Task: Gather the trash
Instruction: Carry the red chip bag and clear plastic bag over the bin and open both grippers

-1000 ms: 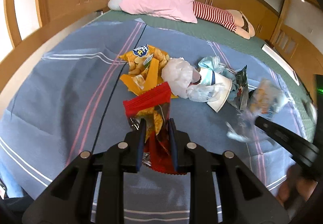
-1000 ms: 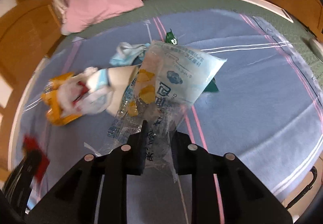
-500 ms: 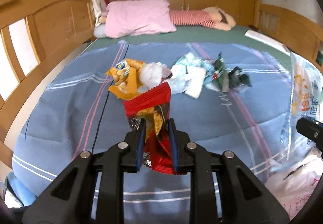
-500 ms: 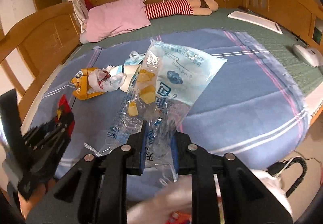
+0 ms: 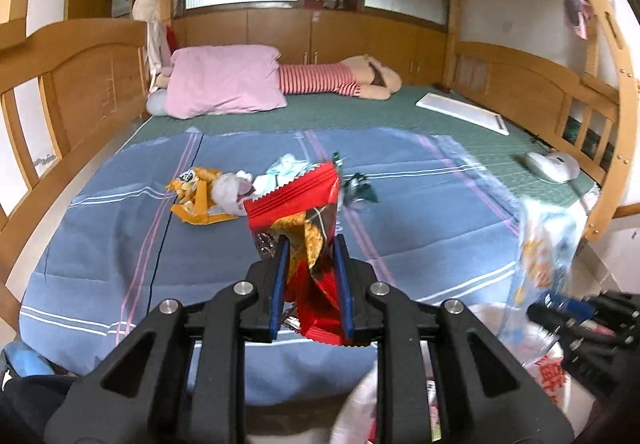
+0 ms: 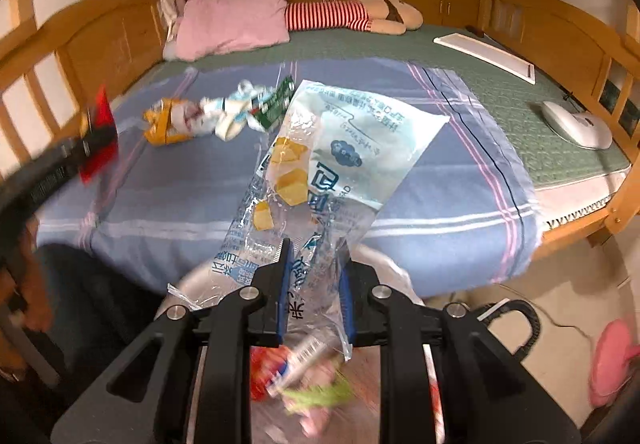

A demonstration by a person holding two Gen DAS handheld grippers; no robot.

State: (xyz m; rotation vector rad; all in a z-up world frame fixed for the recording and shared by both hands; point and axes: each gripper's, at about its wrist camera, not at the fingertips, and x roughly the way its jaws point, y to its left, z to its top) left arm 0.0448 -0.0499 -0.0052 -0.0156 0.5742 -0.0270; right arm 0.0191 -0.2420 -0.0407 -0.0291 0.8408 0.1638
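Note:
My left gripper [image 5: 310,252] is shut on a red snack wrapper [image 5: 298,204] and holds it above the near edge of the bed. My right gripper [image 6: 314,256] is shut on a clear and pale-blue plastic bag [image 6: 340,148], held off the bed's near edge above a white trash bag [image 6: 304,376] with wrappers in it. More trash lies in a heap on the blue blanket: an orange snack bag [image 5: 196,196], crumpled white plastic [image 5: 230,190] and a green wrapper [image 5: 360,190]. The heap also shows in the right wrist view [image 6: 216,114].
The blue striped blanket [image 5: 120,228] covers the near half of the bed. A pink pillow [image 5: 224,82] and striped plush doll [image 5: 340,78] lie at the far end. A white device [image 5: 552,166] sits at the right. Wooden rails [image 5: 72,84] frame the bed.
Both grippers have drawn back from the trash heap toward the near edge of the bed, each still holding its wrapper. The right one now hangs over the white trash bag.

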